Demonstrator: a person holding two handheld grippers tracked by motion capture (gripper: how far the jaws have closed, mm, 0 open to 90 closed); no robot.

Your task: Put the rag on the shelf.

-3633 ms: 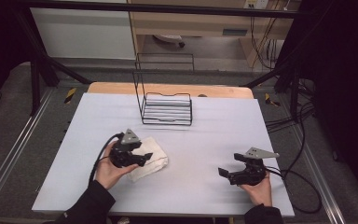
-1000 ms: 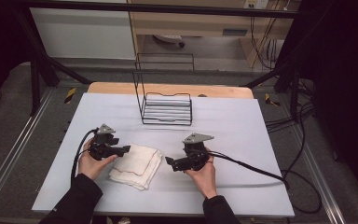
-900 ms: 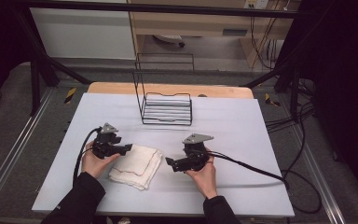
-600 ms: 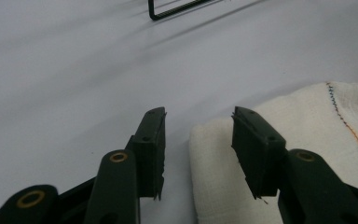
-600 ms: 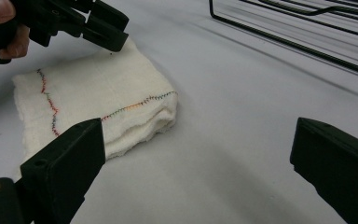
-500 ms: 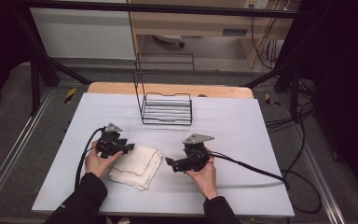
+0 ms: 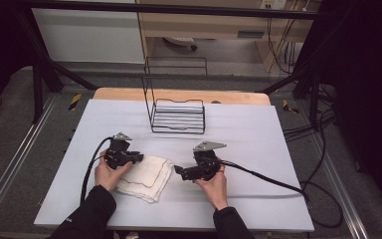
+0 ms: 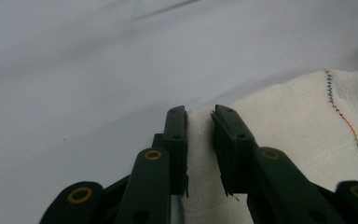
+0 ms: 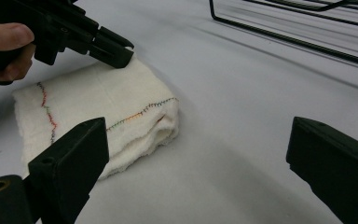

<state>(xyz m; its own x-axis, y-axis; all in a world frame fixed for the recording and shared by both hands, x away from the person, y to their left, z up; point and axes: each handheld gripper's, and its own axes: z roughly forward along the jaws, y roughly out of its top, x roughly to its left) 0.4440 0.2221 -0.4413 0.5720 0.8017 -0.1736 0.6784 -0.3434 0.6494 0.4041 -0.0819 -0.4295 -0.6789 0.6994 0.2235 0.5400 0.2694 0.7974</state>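
Note:
A folded white towel (image 7: 146,175) with coloured stitching lies on the pale table (image 7: 258,134), front and left of centre. My left gripper (image 7: 138,158) sits at the towel's far left edge. In the left gripper view its jaws (image 8: 199,114) stand close together with a fold of the towel (image 8: 289,121) pinched between them. My right gripper (image 7: 179,172) rests just right of the towel and points left at it. Its jaws (image 9: 200,177) are spread wide with nothing between them. In the right gripper view the towel (image 9: 98,102) lies ahead, with the left gripper (image 9: 121,53) at its far corner.
A black wire rack (image 7: 178,117) stands at the back centre of the table; its base wires (image 9: 298,28) run across the top of the right gripper view. Black cables (image 7: 268,177) trail right from the right gripper across the table. A wooden strip (image 7: 129,94) edges the table's far side.
My left gripper has slid right from beside the towel onto its far left edge. Over the last second the right gripper has stayed put next to the towel.

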